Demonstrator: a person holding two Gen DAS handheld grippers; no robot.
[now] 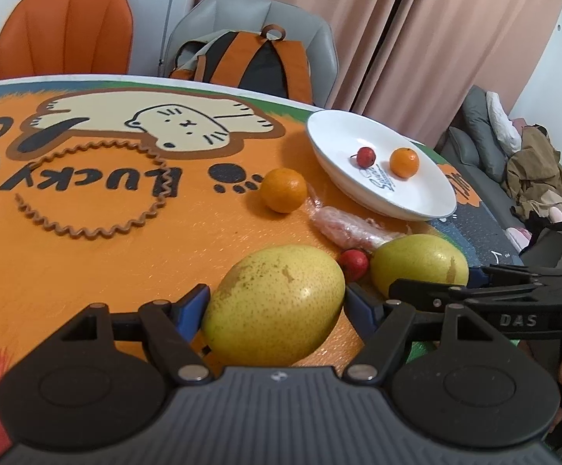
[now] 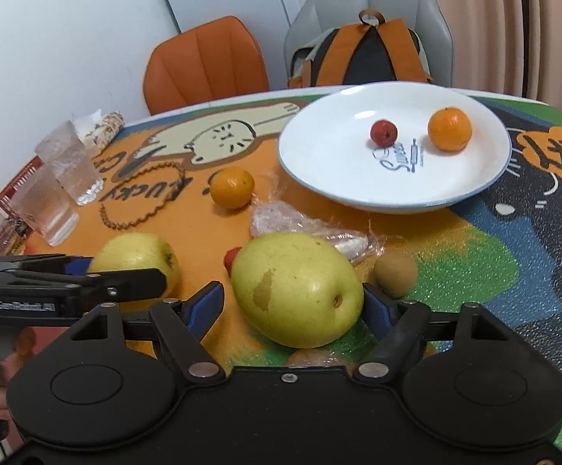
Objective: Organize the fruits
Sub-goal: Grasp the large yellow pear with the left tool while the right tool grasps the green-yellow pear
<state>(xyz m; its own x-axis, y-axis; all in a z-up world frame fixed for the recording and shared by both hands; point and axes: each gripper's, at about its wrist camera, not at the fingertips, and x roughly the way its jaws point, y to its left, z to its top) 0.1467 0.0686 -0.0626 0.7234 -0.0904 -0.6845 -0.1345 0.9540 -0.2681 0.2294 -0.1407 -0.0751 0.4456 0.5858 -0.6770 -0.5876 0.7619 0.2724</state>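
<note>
the round table under its orange cartoon-cat cloth [image 1: 106,255] curves away just behind the shallow white plate with a blue rim [image 2: 358,193], and the far side of that plate nearly meets the table's edge. bare cloth lies open to the left of the plate, past the loose orange mandarin [image 2: 231,188], as far as the wavy brown cord ring [image 1: 95,190] and the clear ribbed glasses [image 2: 68,162]. on the plate sit a small red fruit [image 2: 383,131] and a second mandarin [image 2: 449,128], apart from each other.

in front of the plate, a crumpled clear plastic wrapper [image 2: 304,228] lies between it and two yellow-green pears. the left gripper [image 1: 275,302] has the larger speckled pear [image 1: 277,306] between its blue-padded fingers [image 1: 193,308], which stand apart and close against its sides; whether they press it i cannot tell. the right gripper [image 2: 292,306] brackets the other pear with the brown scar [image 2: 296,294], fingers spread, the right pad touching the fruit, the left pad showing a gap. a red berry [image 1: 354,264] rests between the two pears, and a brown kiwi [image 2: 395,274] sits just beside the right gripper's pear, on the side away from the other pear.
</note>
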